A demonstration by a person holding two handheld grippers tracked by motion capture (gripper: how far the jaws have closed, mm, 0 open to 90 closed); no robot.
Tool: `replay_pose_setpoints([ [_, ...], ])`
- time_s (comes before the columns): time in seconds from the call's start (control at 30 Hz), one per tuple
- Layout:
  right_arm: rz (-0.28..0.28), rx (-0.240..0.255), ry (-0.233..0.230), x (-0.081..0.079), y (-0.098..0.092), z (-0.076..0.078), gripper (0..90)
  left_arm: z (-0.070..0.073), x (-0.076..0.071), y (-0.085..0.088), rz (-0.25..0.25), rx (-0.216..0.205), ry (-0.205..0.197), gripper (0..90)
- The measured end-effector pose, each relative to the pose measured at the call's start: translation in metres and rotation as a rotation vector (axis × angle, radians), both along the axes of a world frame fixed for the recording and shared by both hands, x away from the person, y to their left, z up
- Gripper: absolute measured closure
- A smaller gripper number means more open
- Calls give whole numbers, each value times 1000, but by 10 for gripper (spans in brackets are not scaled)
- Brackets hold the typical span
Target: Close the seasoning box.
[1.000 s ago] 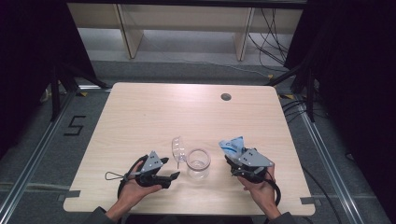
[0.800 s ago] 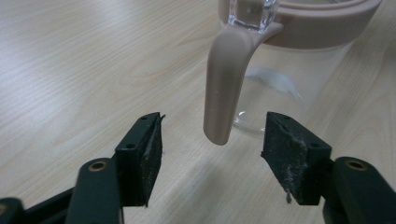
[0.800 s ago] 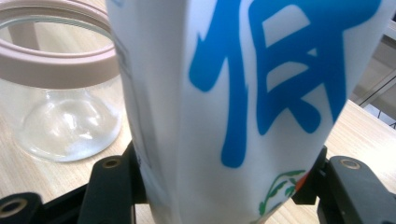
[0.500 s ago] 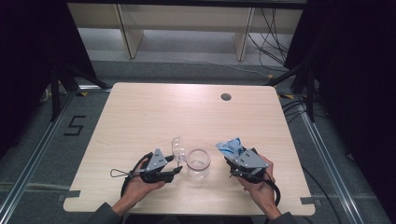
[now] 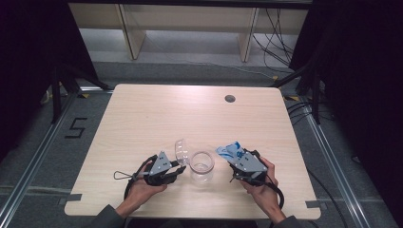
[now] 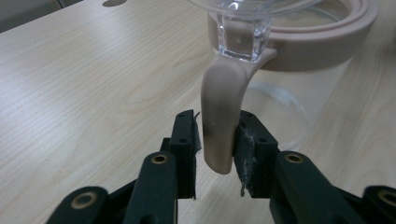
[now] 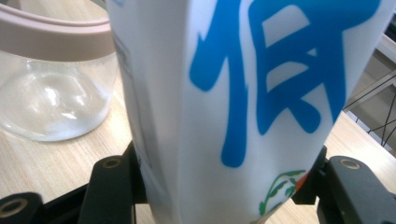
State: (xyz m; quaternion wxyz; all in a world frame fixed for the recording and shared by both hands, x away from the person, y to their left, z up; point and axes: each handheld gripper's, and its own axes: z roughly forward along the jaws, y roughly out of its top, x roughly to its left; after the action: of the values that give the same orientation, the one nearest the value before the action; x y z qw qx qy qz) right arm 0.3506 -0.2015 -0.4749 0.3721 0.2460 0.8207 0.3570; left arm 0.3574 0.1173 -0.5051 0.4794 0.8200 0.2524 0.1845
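Left gripper view: my left gripper (image 6: 217, 154) has been closing around the jar (image 5: 202, 166)'s upright handle tab (image 6: 224, 116); my right gripper (image 7: 224, 186) pinches the pouch (image 7: 243, 93) just beside the jar, near the table (image 5: 142, 118)'s front edge.

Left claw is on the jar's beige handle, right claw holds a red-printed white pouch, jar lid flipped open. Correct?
Not quite. The right gripper view shows the pouch printed in blue, not red. The rest holds: the left claw is on the jar's handle, its jaws having just been closing, and the lid is open.

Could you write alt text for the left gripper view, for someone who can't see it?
The left hand-held gripper has just been closing on the beige handle of a clear glass jar. The jar has a beige rim and stands on a wooden table.
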Motion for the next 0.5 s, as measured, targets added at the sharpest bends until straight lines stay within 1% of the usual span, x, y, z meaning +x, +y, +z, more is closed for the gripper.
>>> replay_pose_setpoints([
  [0.03,0,0,0,0,0,0,431,0,0,0,0,0,0,724],
  [0.07,2,-16,-4,0,1,0,431,1,0,0,-13,24,-17,731],
  [0.1,15,-38,-13,1,1,0,431,0,0,0,-9,11,-14,734],
  [0.13,9,-39,-14,0,2,0,431,0,0,0,-2,3,-6,737],
  [0.17,9,-47,-20,0,3,0,431,0,0,0,-2,3,-6,740],
  [0.2,4,-60,-23,0,3,0,432,0,0,0,-1,-9,10,741],
  [0.23,4,-60,-23,0,3,0,432,0,0,0,-1,-9,10,742],
  [0.27,11,-86,-37,0,4,-1,433,0,1,1,-4,-8,12,743],
  [0.3,6,-84,-37,-1,5,-1,433,0,1,1,-4,-8,12,744],
  [0.33,14,-100,-45,0,5,0,433,0,1,1,-6,-7,10,745],
  [0.4,13,-96,-48,0,5,0,433,0,1,1,-4,-3,7,746],
  [0.43,4,-97,-36,-1,7,-1,433,0,1,1,-2,-3,11,747],
  [0.47,6,-105,-48,-1,8,-2,432,0,1,1,-1,-2,10,747],
  [0.5,11,-127,-54,-1,8,-2,434,0,1,1,-1,-2,10,747],
])
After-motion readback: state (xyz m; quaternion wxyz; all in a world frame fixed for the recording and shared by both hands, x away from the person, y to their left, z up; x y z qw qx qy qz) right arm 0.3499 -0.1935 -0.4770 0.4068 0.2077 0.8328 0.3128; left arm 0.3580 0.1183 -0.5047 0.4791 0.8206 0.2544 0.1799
